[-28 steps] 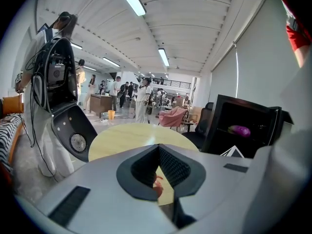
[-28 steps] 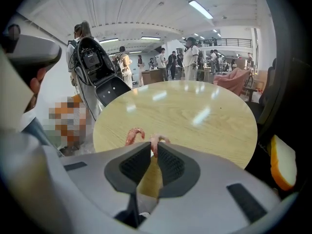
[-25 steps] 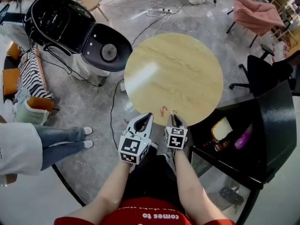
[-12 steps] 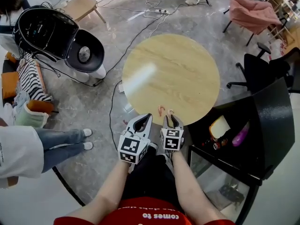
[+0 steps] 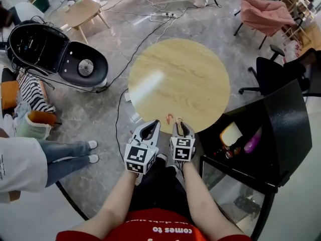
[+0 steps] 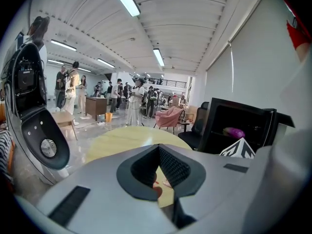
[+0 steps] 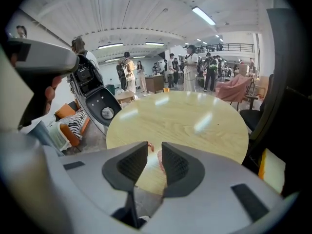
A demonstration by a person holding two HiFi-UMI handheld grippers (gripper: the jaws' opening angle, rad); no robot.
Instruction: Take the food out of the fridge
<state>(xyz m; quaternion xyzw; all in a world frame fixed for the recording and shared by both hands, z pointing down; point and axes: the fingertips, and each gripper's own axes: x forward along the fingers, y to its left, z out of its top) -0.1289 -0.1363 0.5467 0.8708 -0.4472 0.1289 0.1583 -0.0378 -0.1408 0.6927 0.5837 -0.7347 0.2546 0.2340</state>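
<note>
Two small pink food pieces [image 5: 169,118] [image 5: 179,119] lie on the near edge of the round wooden table [image 5: 178,79]. My right gripper [image 5: 180,126] hovers just behind them; its jaws have just been opening and stand a little apart with nothing between them, the pieces [image 7: 160,161] showing beyond the right gripper [image 7: 154,149]. My left gripper [image 5: 152,128] is beside it, shut and empty, as seen at the left gripper [image 6: 158,147]. The black fridge [image 5: 288,129] stands open at right, holding a yellow-white food item [image 5: 230,133] and a purple one [image 5: 252,140].
A black open-lidded machine [image 5: 55,49] stands on the floor at left with cables running past. A person's legs in jeans [image 5: 65,152] are at the left edge. A pink chair [image 5: 266,14] and a black office chair [image 5: 271,74] sit behind the fridge.
The right gripper's jaws have parted, leaving a pink piece on the table's near edge, and the gripper has lifted slightly. The left gripper has stayed put.
</note>
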